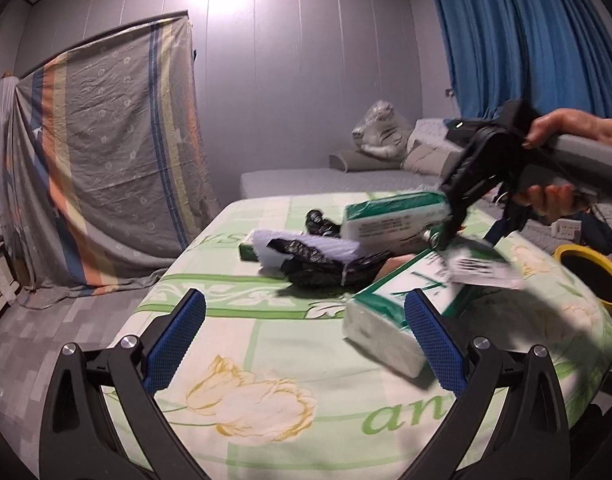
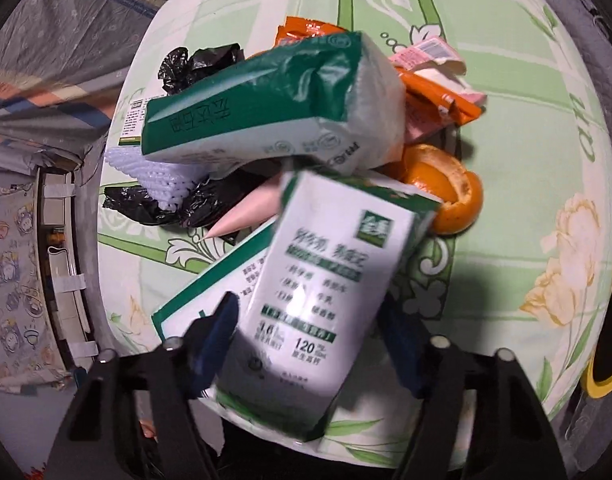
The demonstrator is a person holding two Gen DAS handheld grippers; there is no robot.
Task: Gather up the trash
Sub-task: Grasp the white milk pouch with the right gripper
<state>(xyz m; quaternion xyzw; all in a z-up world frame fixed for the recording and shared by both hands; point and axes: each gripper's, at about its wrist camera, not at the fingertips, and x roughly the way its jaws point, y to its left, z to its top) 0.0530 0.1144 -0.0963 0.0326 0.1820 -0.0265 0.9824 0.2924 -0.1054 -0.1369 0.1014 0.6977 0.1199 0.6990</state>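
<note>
Floral table (image 2: pixel 526 128): right claw (image 2: pixel 306 344) clamps milk carton (image 2: pixel 330 280) above trash.

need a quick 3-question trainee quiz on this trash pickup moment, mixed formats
1. True or false: the left gripper is clamped on a tissue pack.
2. What is the right gripper holding? A) orange peel B) white-green carton C) black bag
3. Fill in: the bin has a ____ rim.
Key: 1 false, it is open and empty; 2 B; 3 yellow.
</note>
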